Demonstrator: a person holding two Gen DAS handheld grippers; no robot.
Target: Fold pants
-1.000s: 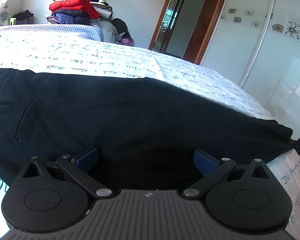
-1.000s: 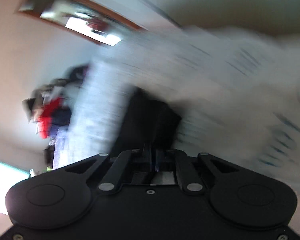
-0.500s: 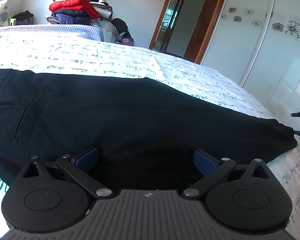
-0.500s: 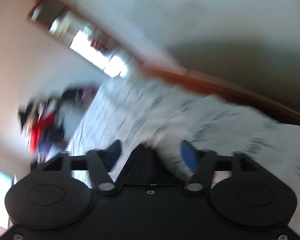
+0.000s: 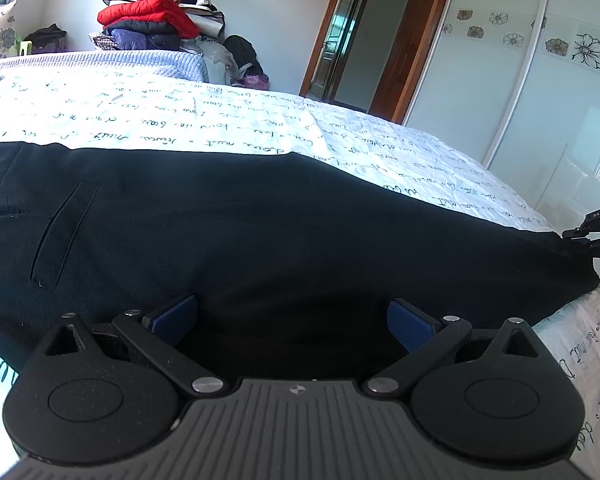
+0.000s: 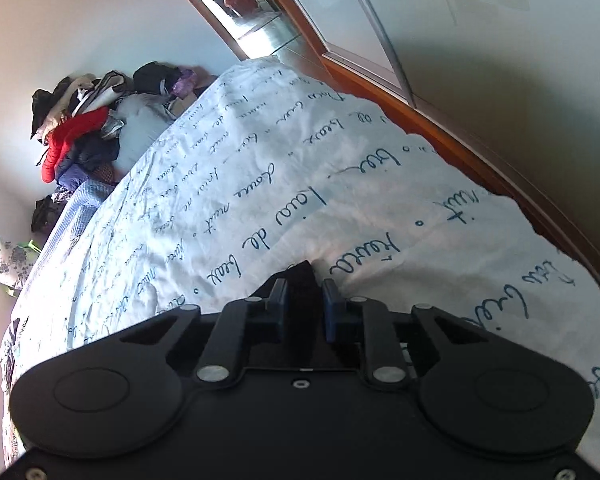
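So the pants (image 5: 260, 240) are laid out flat across the bed (image 5: 180, 120), black fabric on the white cover with the scribbly writing, waist end with the back pocket (image 5: 60, 236) off to the left and the leg hems way over on the right near the bed's edge. Looks like they're already doubled leg over leg, though I can't swear to it.

Left gripper (image 5: 292, 320) is parked low over the middle of the pants with its jaws wide apart, blue pads (image 5: 176, 316) on either side and nothing pinched between them. Can't tell if it's actually touching the cloth or just hanging over it.

Right gripper (image 6: 304, 308) is the busy one. It's at the hem end, jaws closing with a bunch of black fabric sitting between the pads. There's only a narrow gap left and the cloth fills it, so I'd call that a grip on the hem, or a hair away from one. You can also see it poking in at the far right of the left camera, right at the hem.

My read: this is the start of the lengthwise fold, grabbing the hems. Next bit needs a solid pinch through both layers, then a lift and a carry over toward the waist, with the left side pinning the middle so the whole thing doesn't drag.
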